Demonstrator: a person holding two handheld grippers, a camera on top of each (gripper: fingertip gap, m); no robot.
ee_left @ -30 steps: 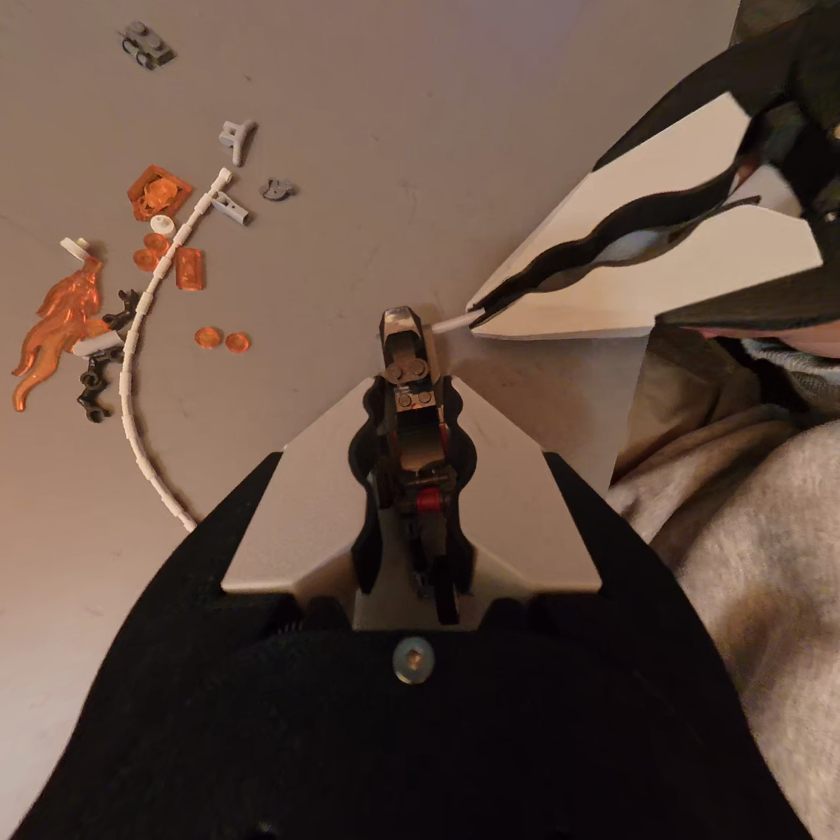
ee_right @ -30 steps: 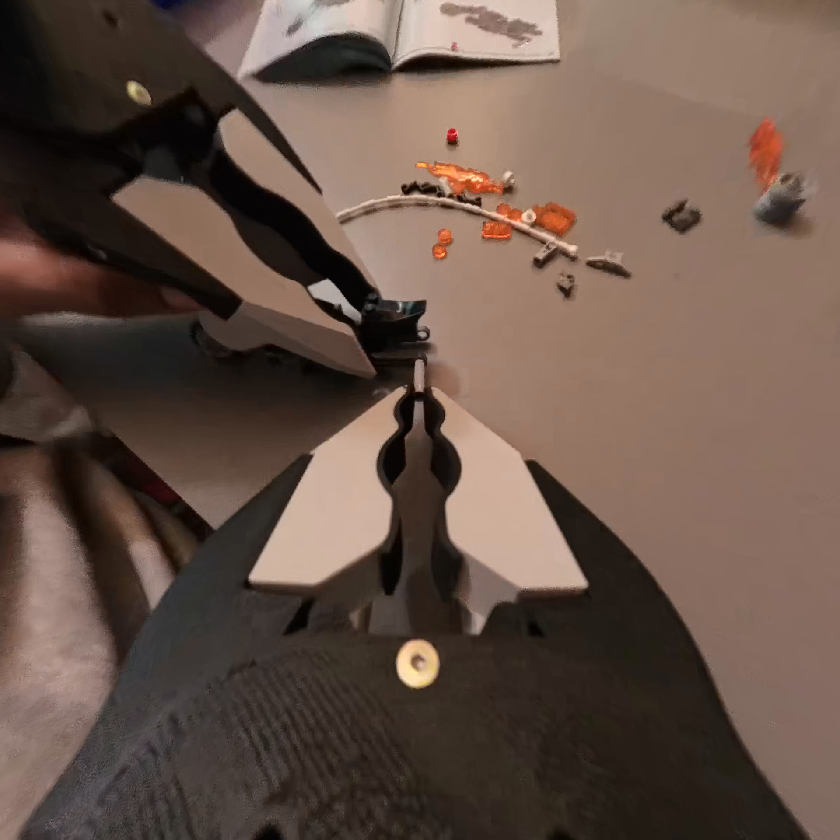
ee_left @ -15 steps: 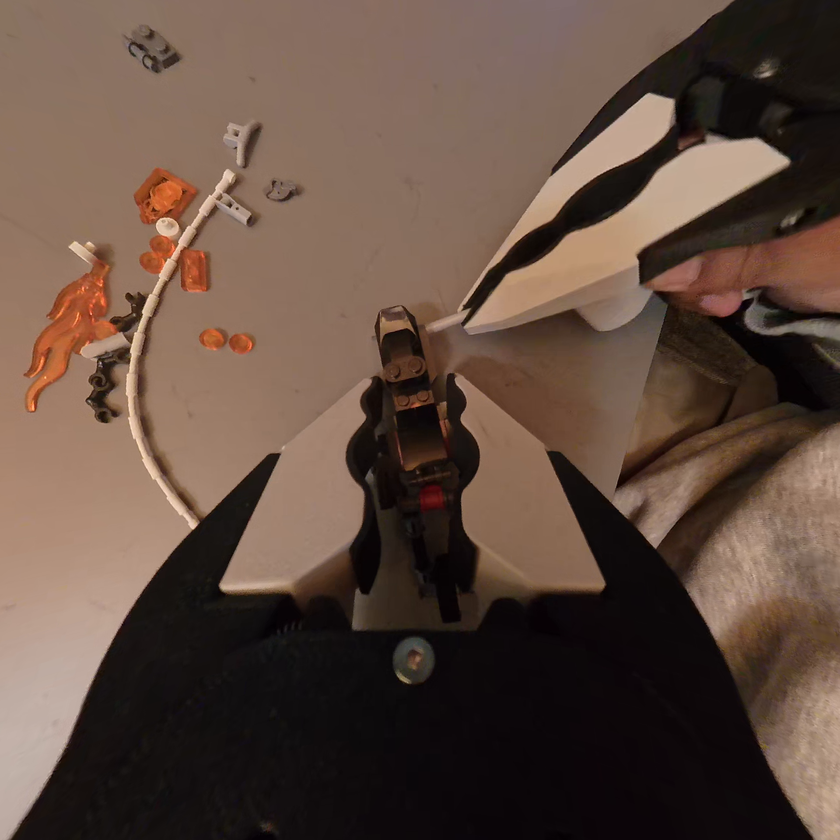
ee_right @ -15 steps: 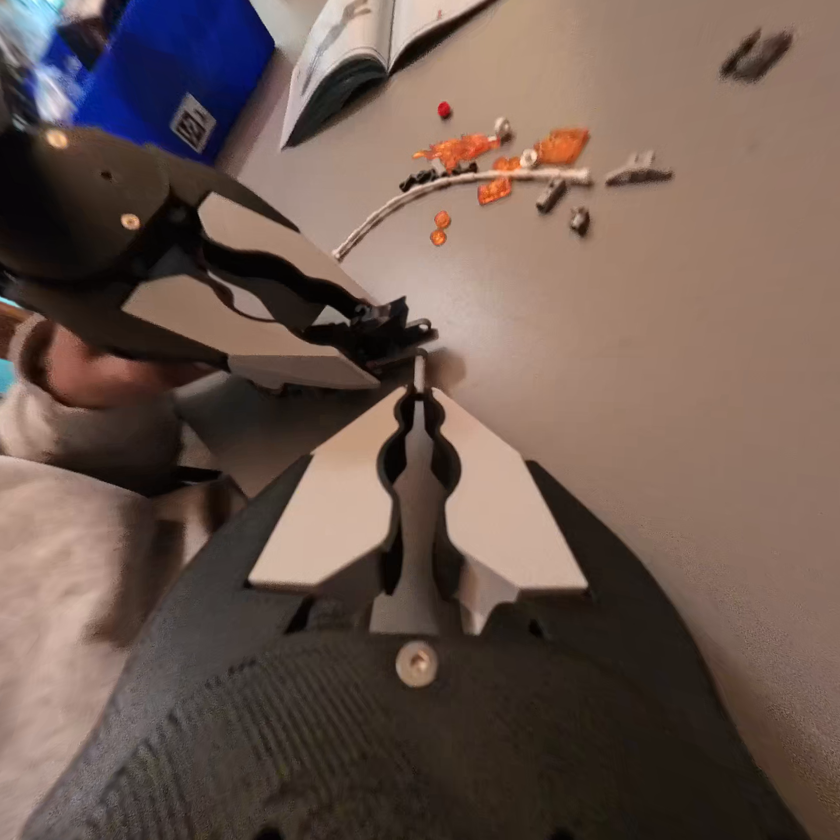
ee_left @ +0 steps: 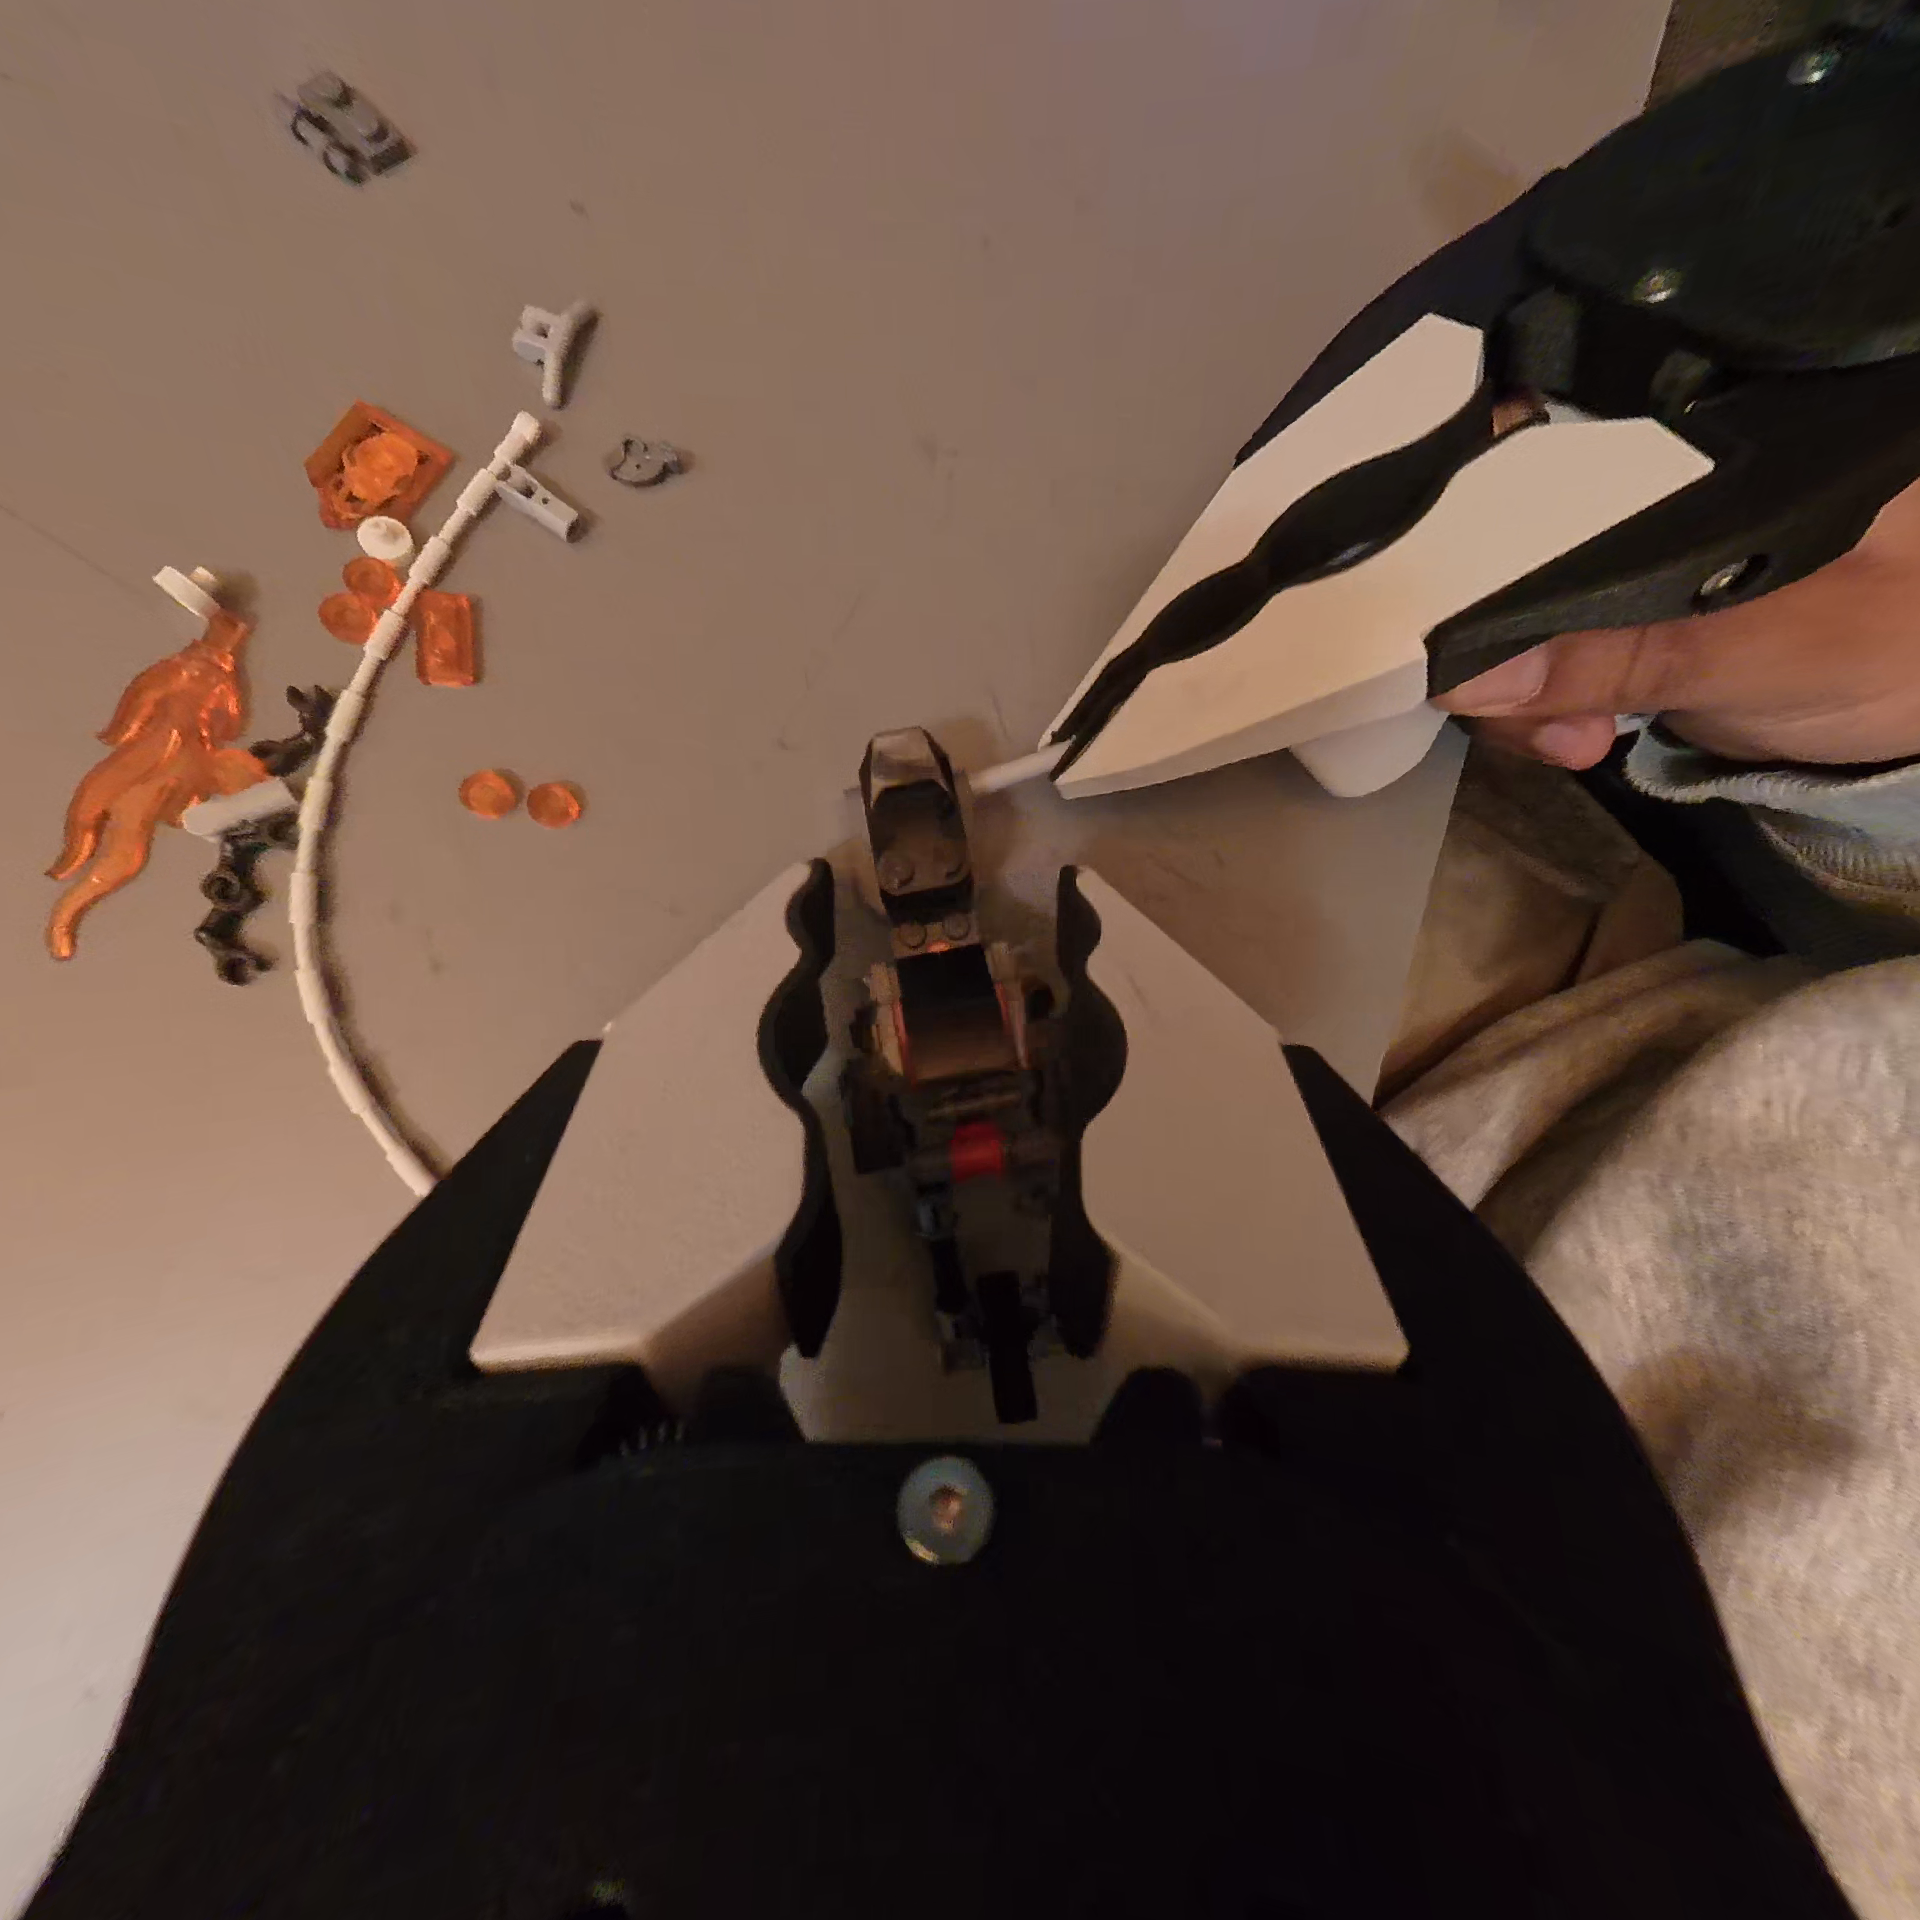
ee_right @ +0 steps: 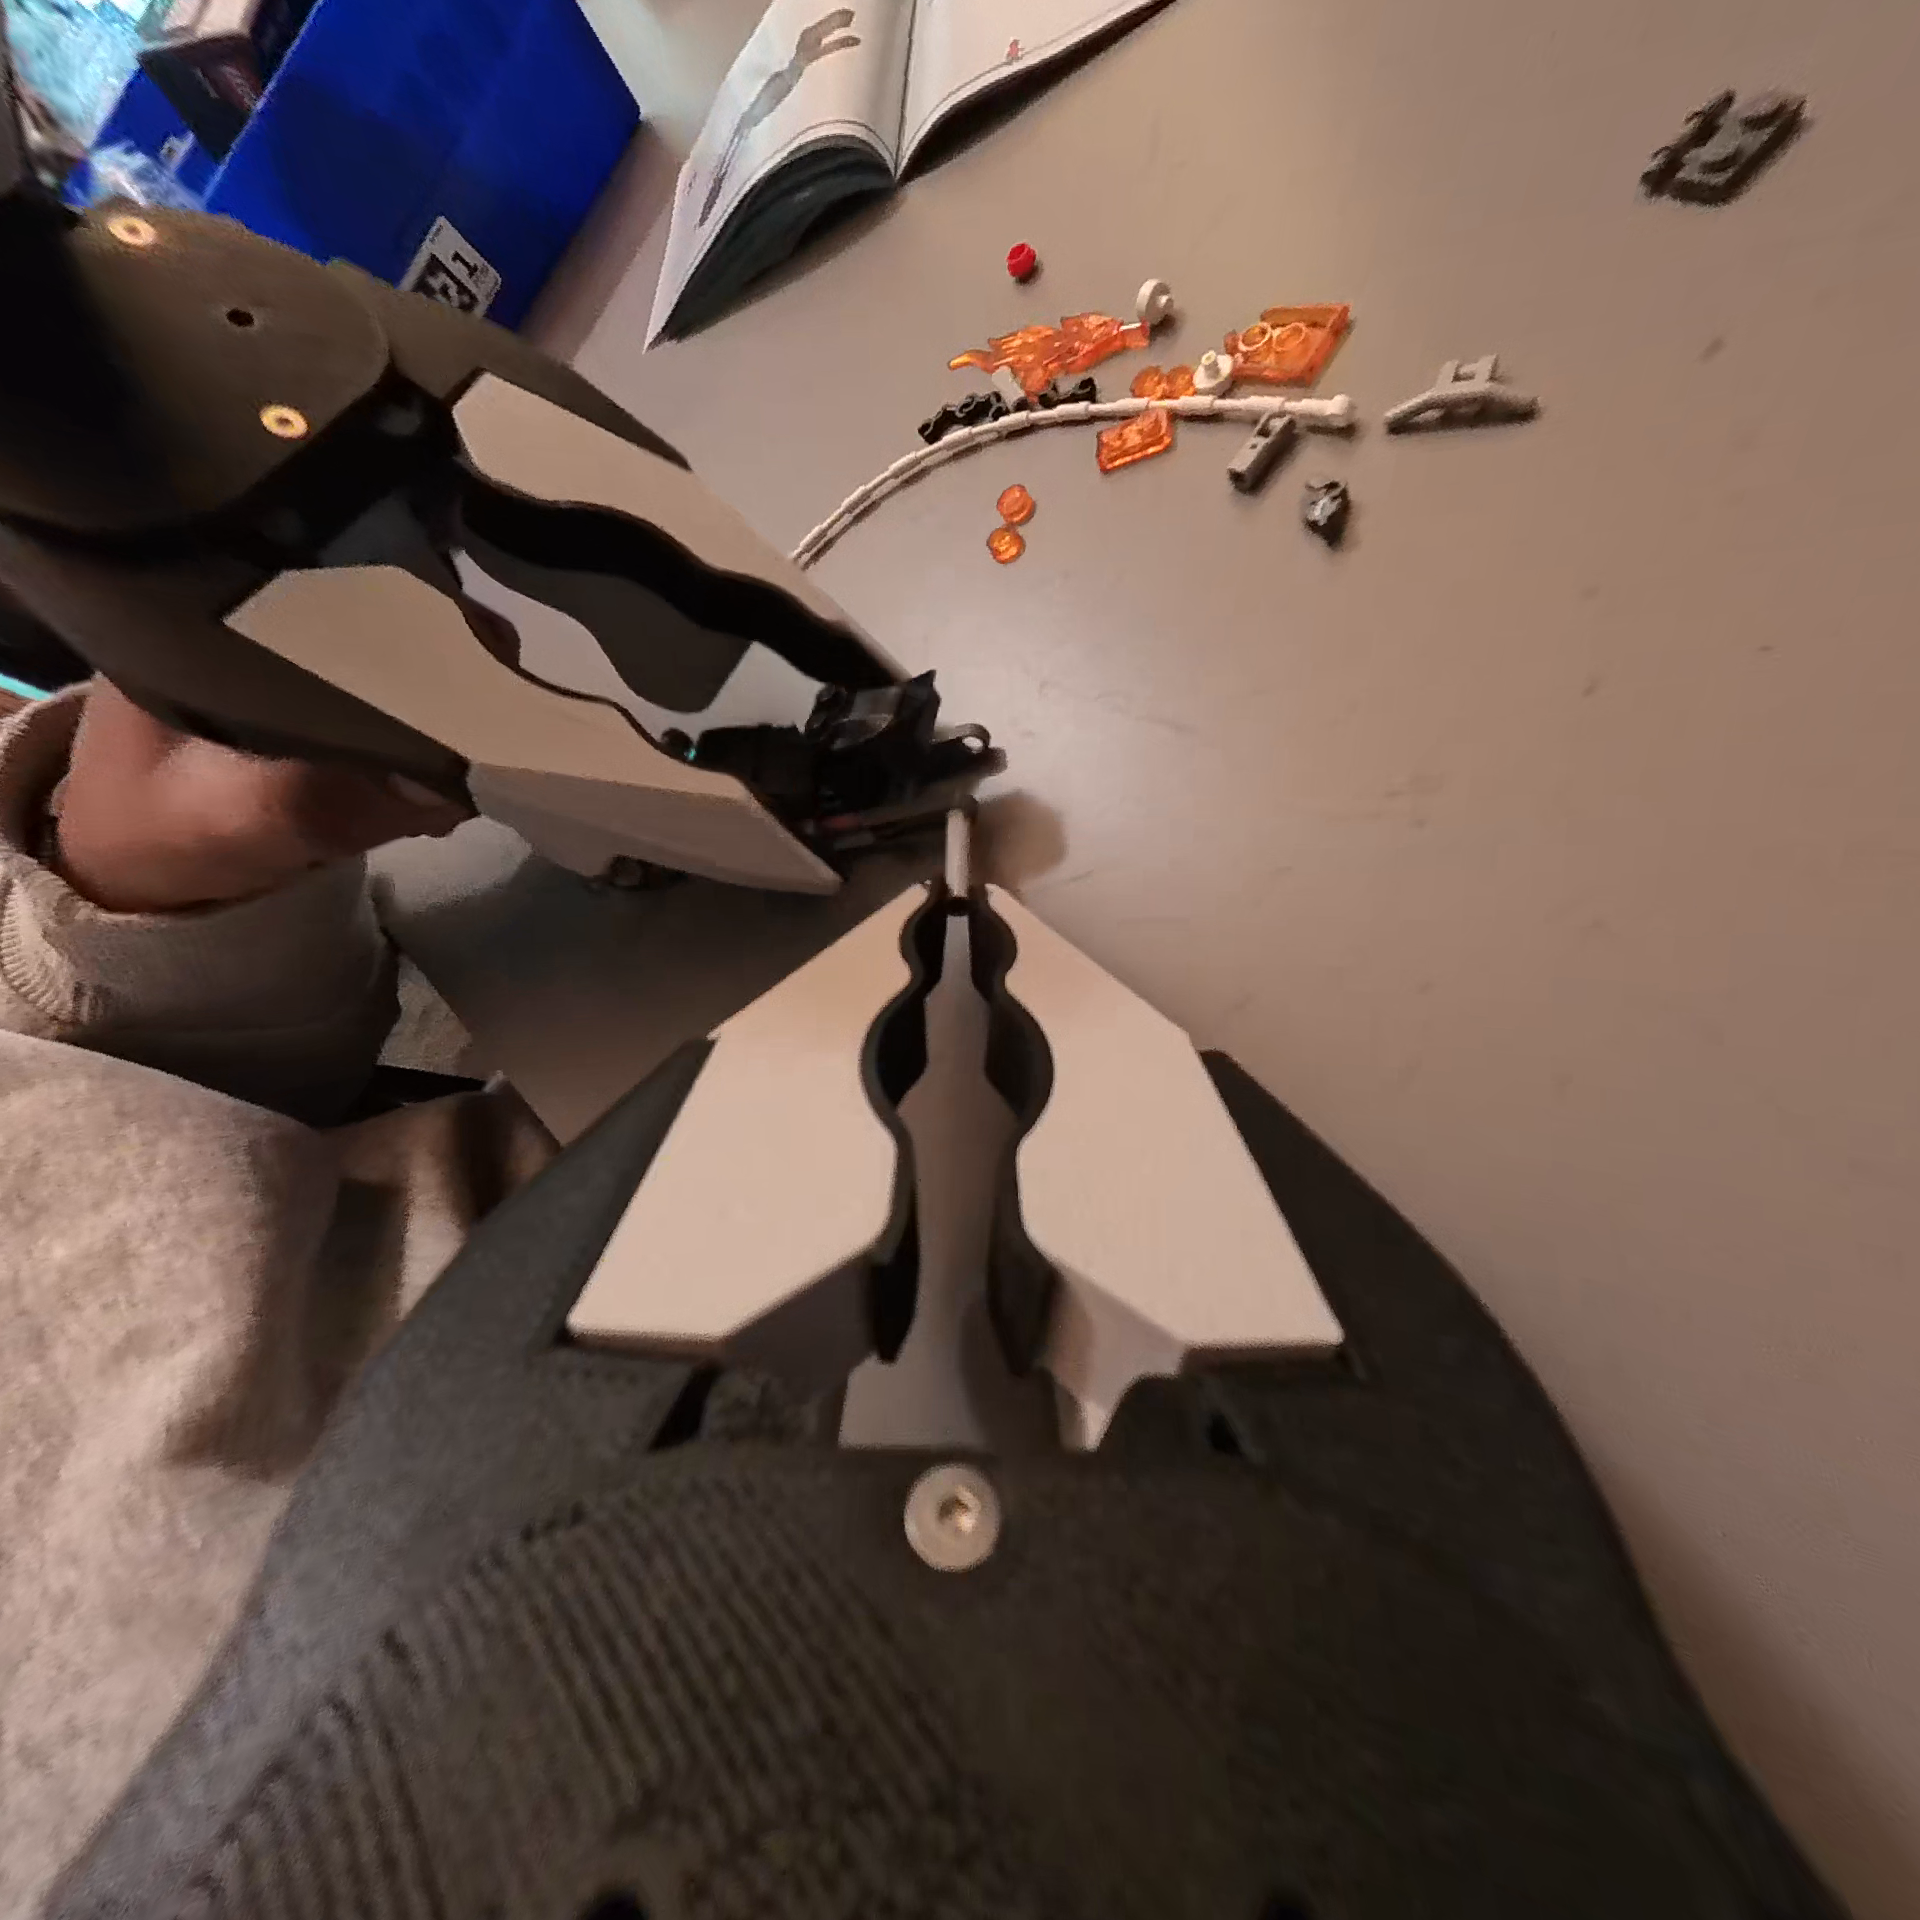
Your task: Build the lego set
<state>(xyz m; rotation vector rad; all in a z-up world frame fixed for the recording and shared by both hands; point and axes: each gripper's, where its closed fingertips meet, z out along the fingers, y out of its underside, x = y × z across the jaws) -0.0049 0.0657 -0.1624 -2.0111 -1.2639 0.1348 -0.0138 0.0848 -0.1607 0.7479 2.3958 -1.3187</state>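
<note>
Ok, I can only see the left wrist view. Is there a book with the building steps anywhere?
Observer: Yes. The right wrist view shows an open booklet lying on the table, beyond the orange flame.
Operator: Is there a loose red piece too?
Observer: One small round red piece sits between the booklet and the orange flame.
Operator: What's past the table?
Observer: A blue box stands beyond the table edge, left of the booklet.
</note>
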